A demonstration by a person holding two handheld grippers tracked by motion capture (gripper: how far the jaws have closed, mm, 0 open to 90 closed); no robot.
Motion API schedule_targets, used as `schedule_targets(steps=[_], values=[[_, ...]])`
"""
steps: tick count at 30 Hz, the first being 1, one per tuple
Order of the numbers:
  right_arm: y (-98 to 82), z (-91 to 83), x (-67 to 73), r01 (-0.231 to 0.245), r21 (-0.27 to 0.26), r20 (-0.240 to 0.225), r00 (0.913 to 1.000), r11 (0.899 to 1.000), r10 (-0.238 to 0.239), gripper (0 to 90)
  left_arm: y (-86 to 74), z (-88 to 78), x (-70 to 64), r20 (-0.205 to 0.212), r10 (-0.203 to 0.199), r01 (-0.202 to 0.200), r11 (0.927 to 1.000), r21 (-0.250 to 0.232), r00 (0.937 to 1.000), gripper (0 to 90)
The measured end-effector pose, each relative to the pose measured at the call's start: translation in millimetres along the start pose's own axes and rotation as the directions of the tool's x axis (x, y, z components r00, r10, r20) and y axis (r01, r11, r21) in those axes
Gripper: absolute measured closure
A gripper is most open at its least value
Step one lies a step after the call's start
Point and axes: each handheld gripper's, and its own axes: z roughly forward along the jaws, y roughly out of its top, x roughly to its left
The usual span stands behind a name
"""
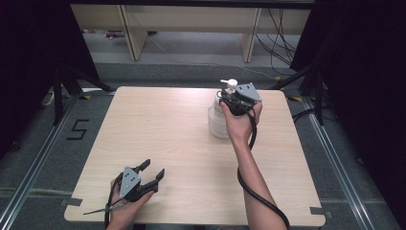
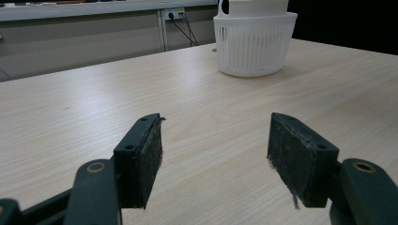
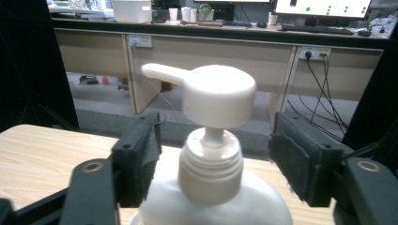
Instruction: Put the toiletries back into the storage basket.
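On the table (image 1: 158,124), the pump bottle's (image 3: 213,159) neck stands untouched between the wide right tongs (image 3: 216,159).

Pale wooden table (image 1: 158,139) standing on grey floor (image 1: 33,143); floor marking "5" (image 1: 77,129) lying left of it; monitor (image 3: 321,7) glowing on desk (image 3: 225,29) behind; cables (image 1: 280,33) hanging beneath.

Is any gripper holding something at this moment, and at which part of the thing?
Nothing is held. The right gripper has open jaws on both sides of the pump bottle's neck, without touching. The left gripper is open over the table.
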Motion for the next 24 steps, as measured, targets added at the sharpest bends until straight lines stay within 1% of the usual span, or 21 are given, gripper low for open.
schedule_targets(steps=[3,4,6,7,8,11,12,13,14,15,17,18,19,20,21,22,23,24], values=[[-0.6,-2.3,-2.2,0.017,0.009,0.006,0.9998,1.000,-0.017,30.9,-0.4,1.1,0.1,0.004,-0.002,0.002,0.9999,-0.012,1.0000,35.1],[-0.9,-3.4,-2.2,0.003,0.016,0.002,1.0000,1.000,-0.003,30.5,-0.4,1.0,0.0,0.004,-0.002,0.002,0.9999,-0.010,1.0000,35.2],[-0.7,-6.2,-5.4,0.026,0.024,-0.003,0.9997,0.999,-0.026,30.1,-0.5,1.2,0.1,0.005,-0.003,0.003,0.9999,-0.013,1.0000,35.2],[-0.8,-7.3,-5.5,0.015,0.025,0.002,0.9999,1.000,-0.016,29.9,0.1,-0.1,0.0,0.000,0.000,0.000,1.0000,0.001,1.0000,35.2],[-1.0,-8.6,-7.1,0.022,0.030,-0.001,0.9998,0.999,-0.022,29.8,0.0,0.1,0.0,0.000,-0.002,0.002,1.0000,-0.001,1.0000,35.2],[-1.4,-13.4,-9.9,0.019,0.046,-0.010,0.9998,0.999,-0.018,29.5,-0.5,1.2,0.0,0.004,-0.002,0.002,0.9999,-0.013,1.0000,35.1],[-1.7,-14.5,-11.0,0.026,0.043,-0.010,0.9996,0.999,-0.026,29.2,0.1,-0.1,-0.2,-0.001,0.002,-0.002,1.0000,0.002,1.0000,35.2],[-1.7,-16.5,-11.4,0.007,0.054,-0.017,0.9998,0.999,-0.006,29.0,0.0,0.0,-0.2,-0.001,0.002,-0.002,1.0000,0.000,1.0000,35.2],[-1.9,-17.8,-13.0,0.021,0.051,-0.018,0.9996,0.998,-0.020,29.0,0.0,-0.1,-0.2,-0.001,0.002,-0.002,1.0000,0.001,1.0000,35.2],[-2.5,-19.4,-13.8,0.022,0.057,-0.022,0.9995,0.998,-0.021,28.9,0.0,-0.1,-0.2,-0.001,0.001,-0.001,1.0000,0.001,1.0000,35.2],[-3.4,-23.7,-14.0,0.011,0.072,-0.030,0.9995,0.997,-0.009,28.7,0.0,-0.1,-0.2,-0.001,0.000,0.000,1.0000,0.000,1.0000,35.2],[-4.3,-24.9,-15.4,0.031,0.070,-0.033,0.9991,0.997,-0.028,28.7,0.0,-0.1,-0.2,-0.002,0.000,0.000,1.0000,0.000,1.0000,35.2],[-5.0,-26.9,-14.9,0.018,0.078,-0.038,0.9992,0.997,-0.015,28.7,0.0,-0.1,-0.2,-0.002,0.001,-0.001,1.0000,0.001,1.0000,35.2],[-5.6,-28.3,-16.0,0.029,0.080,-0.041,0.9988,0.996,-0.026,28.7,0.0,-0.1,-0.3,-0.002,0.001,-0.001,1.0000,0.001,1.0000,35.2],[-6.5,-30.1,-16.2,0.015,0.089,-0.040,0.9991,0.996,-0.012,28.7,0.0,-0.1,-0.3,-0.002,0.002,-0.002,1.0000,0.001,1.0000,35.2],[-7.2,-31.1,-18.0,0.034,0.079,-0.045,0.9985,0.996,-0.031,28.7,0.0,-0.2,-0.3,-0.002,0.001,-0.001,1.0000,0.000,1.0000,35.2],[-8.7,-34.2,-17.4,0.014,0.096,-0.049,0.9988,0.995,-0.009,28.7,0.0,-0.2,-0.2,-0.002,0.001,-0.001,1.0000,0.000,1.0000,35.2],[-9.9,-34.9,-18.5,0.037,0.088,-0.055,0.9980,0.995,-0.033,28.7,0.0,-0.1,-0.2,-0.002,-0.001,0.001,1.0000,0.000,1.0000,35.2]])
